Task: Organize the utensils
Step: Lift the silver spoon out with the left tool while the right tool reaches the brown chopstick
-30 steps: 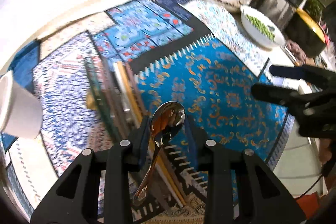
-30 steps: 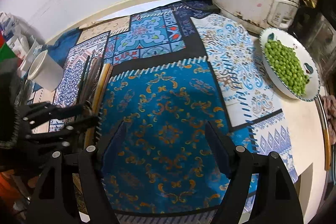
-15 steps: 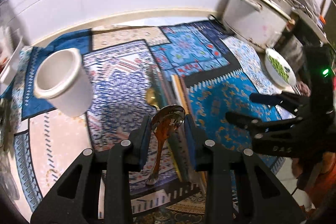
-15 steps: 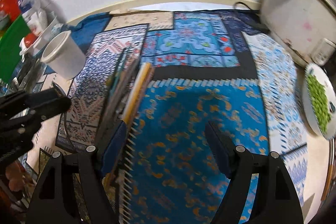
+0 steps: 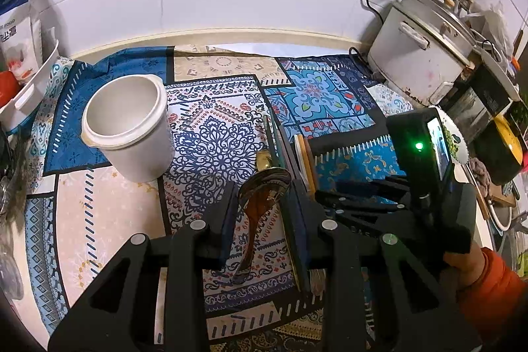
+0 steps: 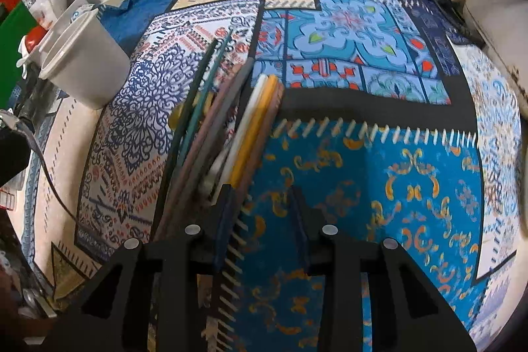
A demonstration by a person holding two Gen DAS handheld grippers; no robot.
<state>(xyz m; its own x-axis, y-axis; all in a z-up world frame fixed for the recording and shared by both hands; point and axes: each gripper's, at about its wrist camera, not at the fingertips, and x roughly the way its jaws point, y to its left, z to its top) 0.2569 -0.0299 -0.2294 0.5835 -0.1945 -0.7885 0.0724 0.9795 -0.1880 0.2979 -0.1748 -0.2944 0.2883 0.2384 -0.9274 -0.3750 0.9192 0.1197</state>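
Observation:
My left gripper (image 5: pixel 262 203) is shut on a shiny metal spoon (image 5: pixel 260 200), bowl up, handle hanging down between the fingers, above the patterned mat. An empty white cup (image 5: pixel 127 127) stands upright to its upper left; it also shows in the right wrist view (image 6: pixel 82 65). My right gripper (image 6: pixel 262 210) is open and empty, low over the blue mat, just right of a bundle of coloured chopsticks (image 6: pixel 231 121) lying on the mat. A gold spoon (image 5: pixel 264 159) lies beside the chopsticks (image 5: pixel 283 147).
A rice cooker (image 5: pixel 425 58) stands at the back right, with a plate of green peas (image 5: pixel 457 141) in front of it, partly hidden by the right gripper's body. A white tray and packets (image 5: pixel 23 68) sit at the far left by the wall.
My left gripper has swung left and up with the spoon, bringing the white cup into closer view. My right gripper has moved left to the chopstick bundle.

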